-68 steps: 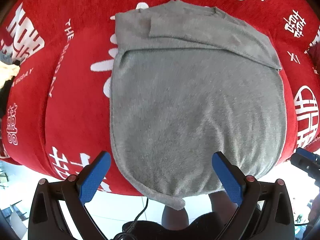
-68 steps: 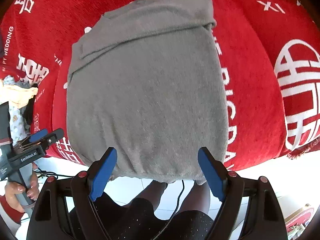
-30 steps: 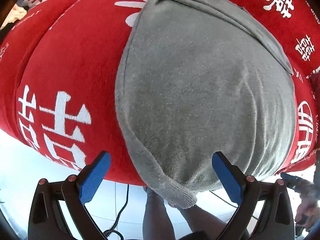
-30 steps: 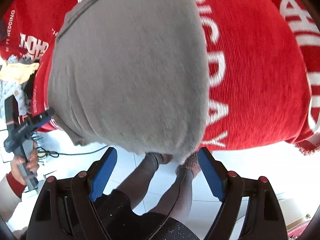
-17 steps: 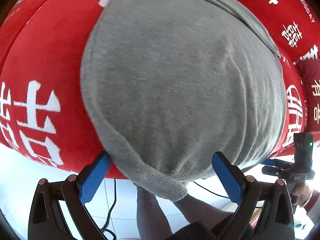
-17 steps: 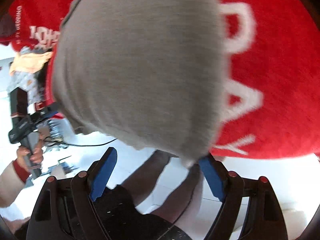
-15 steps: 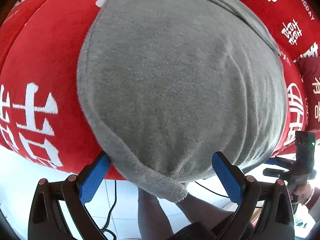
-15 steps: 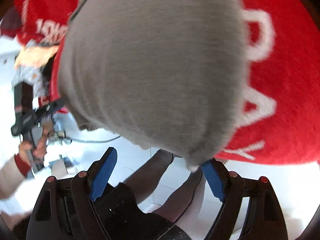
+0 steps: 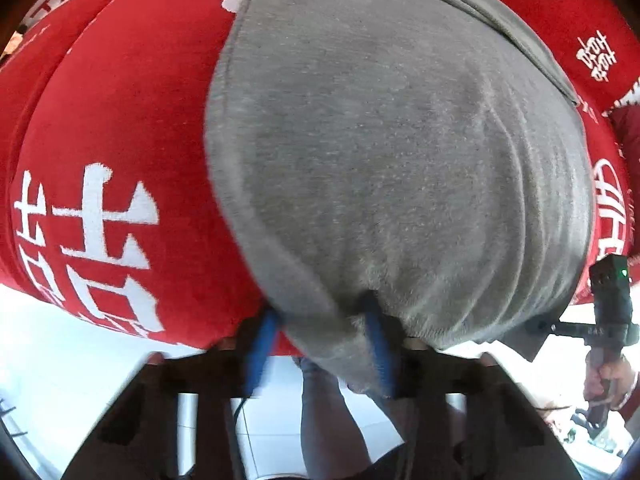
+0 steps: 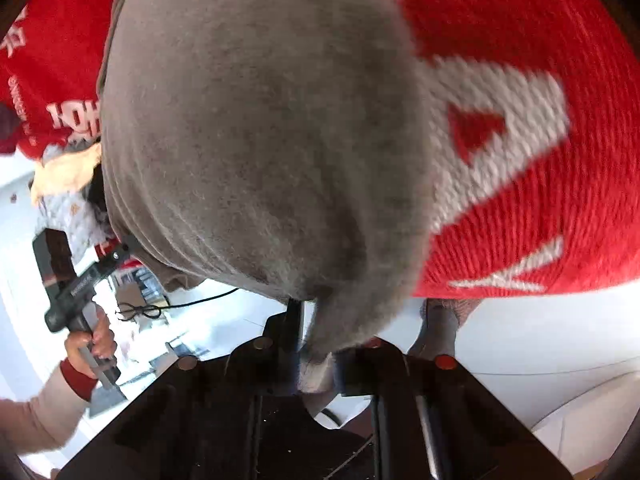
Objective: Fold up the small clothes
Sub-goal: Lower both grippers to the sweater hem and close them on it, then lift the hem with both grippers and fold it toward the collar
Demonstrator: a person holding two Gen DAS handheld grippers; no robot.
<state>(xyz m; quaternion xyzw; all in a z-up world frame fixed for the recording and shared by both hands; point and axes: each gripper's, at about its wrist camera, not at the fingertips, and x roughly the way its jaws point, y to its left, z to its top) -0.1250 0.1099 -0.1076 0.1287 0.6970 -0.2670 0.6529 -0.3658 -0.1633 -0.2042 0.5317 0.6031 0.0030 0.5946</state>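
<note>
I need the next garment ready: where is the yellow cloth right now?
In the right wrist view the yellow cloth lies at the far left, beside the grey garment, at the edge of the red blanket.

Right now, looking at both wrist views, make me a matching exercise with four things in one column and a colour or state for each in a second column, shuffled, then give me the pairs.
Things:
1. soft grey knit garment
2. red plush cover with white lettering
3. right gripper
4. left gripper

Descriptions:
A. shut on the near right corner of the hem
B. jaws closing, hem corner between its blue pads
C. spread flat, sleeves folded across the far end
D. lies under the garment

Pairs: 1-C, 2-D, 3-A, 4-B
</note>
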